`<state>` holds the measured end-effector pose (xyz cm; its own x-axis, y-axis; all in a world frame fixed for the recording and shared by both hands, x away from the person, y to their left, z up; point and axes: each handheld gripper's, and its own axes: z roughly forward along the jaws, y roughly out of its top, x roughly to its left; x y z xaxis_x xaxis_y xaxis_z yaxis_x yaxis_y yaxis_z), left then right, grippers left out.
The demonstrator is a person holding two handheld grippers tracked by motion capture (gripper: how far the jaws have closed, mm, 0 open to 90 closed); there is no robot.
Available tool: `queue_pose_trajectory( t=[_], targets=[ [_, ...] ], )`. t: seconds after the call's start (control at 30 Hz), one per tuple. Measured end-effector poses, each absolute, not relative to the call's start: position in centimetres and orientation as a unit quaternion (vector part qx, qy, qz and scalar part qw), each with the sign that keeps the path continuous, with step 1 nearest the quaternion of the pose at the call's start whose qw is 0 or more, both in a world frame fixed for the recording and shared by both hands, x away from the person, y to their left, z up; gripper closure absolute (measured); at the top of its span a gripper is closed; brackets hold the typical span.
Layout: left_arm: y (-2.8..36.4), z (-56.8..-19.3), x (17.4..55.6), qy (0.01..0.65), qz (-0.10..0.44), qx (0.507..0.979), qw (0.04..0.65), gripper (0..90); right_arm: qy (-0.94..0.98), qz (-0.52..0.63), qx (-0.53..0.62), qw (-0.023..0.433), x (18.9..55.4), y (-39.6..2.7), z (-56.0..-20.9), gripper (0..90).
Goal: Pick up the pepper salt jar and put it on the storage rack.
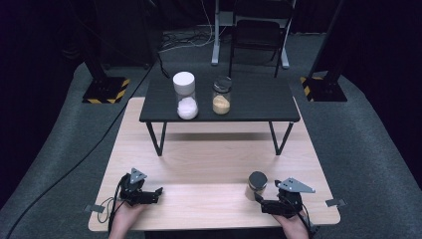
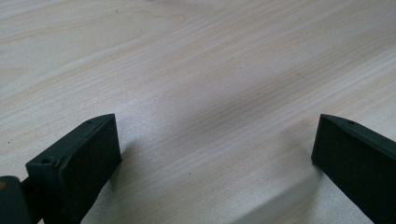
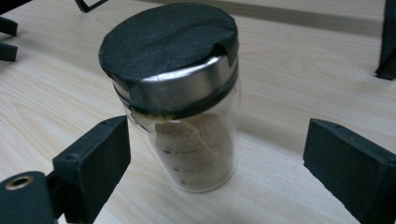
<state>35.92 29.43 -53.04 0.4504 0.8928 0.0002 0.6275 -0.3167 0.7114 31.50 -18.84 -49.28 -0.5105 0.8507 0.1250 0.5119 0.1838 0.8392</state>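
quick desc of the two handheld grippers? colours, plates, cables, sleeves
Both are black. The left gripper and the right gripper each carry a grey three-cornered plate on top and trail a thin black cable. Fingers are blocky matte-black wedges with a small hole near each tip; a brass-coloured eyelet sits at the base. No sleeves visible on the forearms.

The room is dim and dark around the edges, while the pale desk is lit evenly from above. Soft shadows fall under the small black table. The high view is grainy; both gripper views are softly blurred, with glare on the jar's metal band.
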Motion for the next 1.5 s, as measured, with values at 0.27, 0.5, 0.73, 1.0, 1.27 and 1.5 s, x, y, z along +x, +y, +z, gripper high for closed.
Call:
queue_pose_trajectory(
  t=[0.27,0.5,0.73,1.0,1.27,1.5],
  targets=[
    [29.4,-53.0,35.9,0.484,0.202,0.785,0.329,0.8,0.749,0.449,0.449,0.19,32.0,-17.8,-49.7,7.5],
    [29.4,-53.0,35.9,0.484,0.202,0.785,0.329,0.8,0.751,0.445,0.452,0.186,32.8,-16.8,-50.4,9.2],
    [29.4,-53.0,35.9,0.484,0.202,0.785,0.329,0.8,0.749,0.446,0.453,0.185,33.7,-16.0,-50.9,13.0],
    [29.4,-53.0,35.9,0.484,0.202,0.785,0.329,0.8,0.749,0.45,0.448,0.189,34.4,-15.1,-51.4,20.7],
    [29.4,-53.0,35.9,0.483,0.202,0.786,0.329,0.8,0.742,0.45,0.455,0.201,34.8,-14.7,-51.6,28.3],
    [29.4,-53.0,35.9,0.483,0.202,0.786,0.329,0.8,0.738,0.451,0.466,0.187,34.9,-14.7,-51.3,28.8]
  ],
)
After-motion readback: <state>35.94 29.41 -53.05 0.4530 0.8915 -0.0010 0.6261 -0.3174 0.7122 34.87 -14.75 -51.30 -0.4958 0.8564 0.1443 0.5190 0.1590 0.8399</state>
